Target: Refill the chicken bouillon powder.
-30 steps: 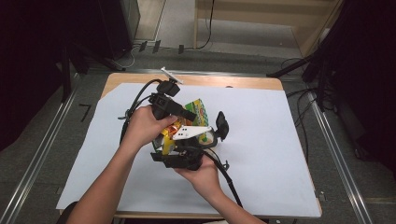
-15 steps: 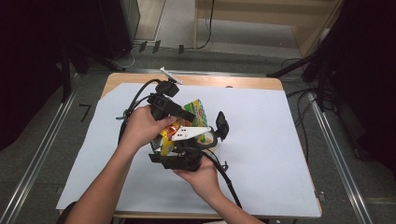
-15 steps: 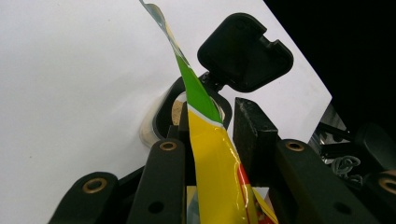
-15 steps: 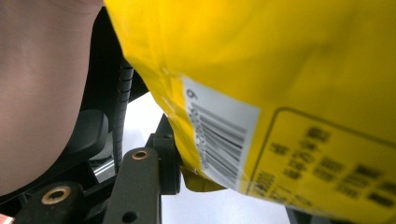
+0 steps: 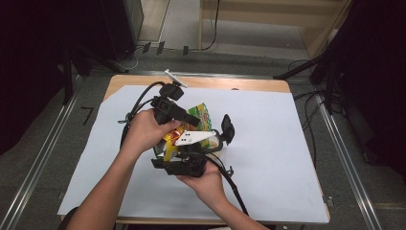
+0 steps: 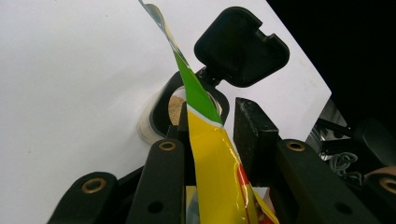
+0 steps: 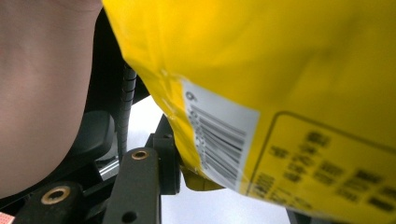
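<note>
A yellow and green snack bag (image 5: 203,115) is held up between both hands near the table's middle. My left gripper (image 5: 194,120) comes in from the upper left, shut on the bag's thin upper part (image 6: 210,154), which runs edge-on between its jaws. My right gripper (image 5: 179,151) comes from below, and the bag's barcode side (image 7: 280,70) presses on its left pad (image 7: 168,154). Just beyond the bag stands a black-rimmed container (image 6: 173,108) with brownish contents. Its hinged lid (image 6: 240,46) stands open, seen in the high view as a black lid (image 5: 227,128).
A white sheet (image 5: 287,143) covers the wooden table (image 5: 249,84). A small white object (image 5: 174,77) lies at the table's back edge. Black cables (image 5: 139,103) trail from the grippers. Metal rails (image 5: 344,158) run along both sides of the table.
</note>
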Tool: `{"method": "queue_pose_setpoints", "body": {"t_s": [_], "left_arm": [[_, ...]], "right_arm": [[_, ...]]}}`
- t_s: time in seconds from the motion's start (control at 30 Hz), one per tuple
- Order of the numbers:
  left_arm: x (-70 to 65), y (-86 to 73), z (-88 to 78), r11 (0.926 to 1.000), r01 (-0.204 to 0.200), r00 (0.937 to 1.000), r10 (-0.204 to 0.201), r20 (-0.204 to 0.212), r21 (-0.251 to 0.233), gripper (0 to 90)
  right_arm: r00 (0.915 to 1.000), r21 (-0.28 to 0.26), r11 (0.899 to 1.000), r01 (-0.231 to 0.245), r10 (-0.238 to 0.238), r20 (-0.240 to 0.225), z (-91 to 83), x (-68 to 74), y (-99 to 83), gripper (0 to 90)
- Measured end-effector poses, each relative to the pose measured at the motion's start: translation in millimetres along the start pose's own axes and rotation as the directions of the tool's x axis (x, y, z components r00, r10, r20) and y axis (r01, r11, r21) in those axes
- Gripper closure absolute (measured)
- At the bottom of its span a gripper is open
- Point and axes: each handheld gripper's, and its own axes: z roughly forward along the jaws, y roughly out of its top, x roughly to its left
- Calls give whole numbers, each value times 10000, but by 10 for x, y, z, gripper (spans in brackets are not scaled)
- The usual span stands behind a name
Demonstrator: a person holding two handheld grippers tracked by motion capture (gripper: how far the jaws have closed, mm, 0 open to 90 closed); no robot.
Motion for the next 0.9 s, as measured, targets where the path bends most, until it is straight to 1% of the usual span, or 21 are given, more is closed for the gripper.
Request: {"method": "queue_pose_setpoints", "body": {"t_s": [0.3,0.9], "left_arm": [[0,1,3,10000,-67,10000,67,17,34,734],[0,2,9,10000,-71,10000,71,32,13,734]], "right_arm": [[10000,38,10000,15,-15,5,-4,-1,-1,608],[10000,68,10000,30,-31,25,-6,-2,-1,608]]}}
